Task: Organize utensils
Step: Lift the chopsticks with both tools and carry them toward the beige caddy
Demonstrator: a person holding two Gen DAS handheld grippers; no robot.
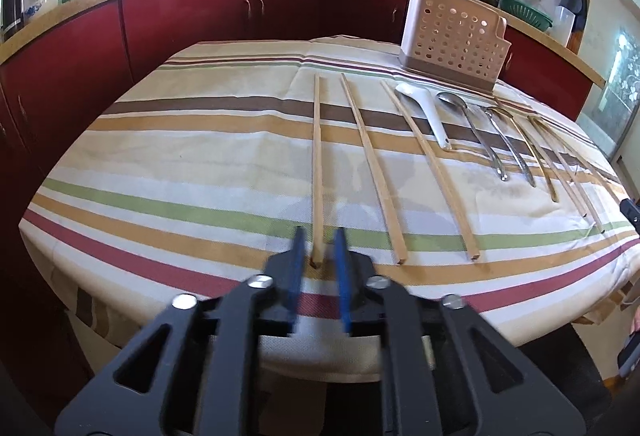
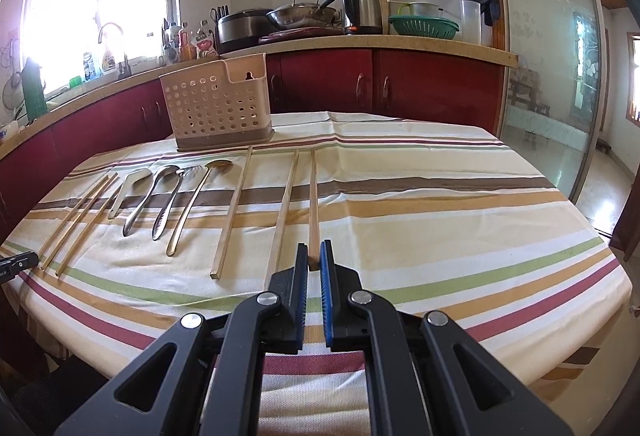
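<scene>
Left gripper (image 1: 318, 248) open, jaws straddling near end of leftmost chopstick (image 1: 317, 164), not clamped. Right gripper (image 2: 314, 256) nearly closed on near end of rightmost chopstick (image 2: 313, 204); contact unclear. Both sticks lie on the tablecloth (image 1: 180, 156), long axis pointing away toward the utensil caddy (image 1: 452, 40) at far edge.

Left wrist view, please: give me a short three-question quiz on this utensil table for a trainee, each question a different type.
1. True or false: the white spoon sits inside the pink holder.
2. The left tongs straddle the near end of: A) the leftmost chopstick, B) a metal ladle, C) a knife.
3. Fill in: across both views, ___ wooden chopsticks lie on the striped tablecloth.

Key: 1 false, it lies on the cloth; 2 A; 3 six.
</scene>
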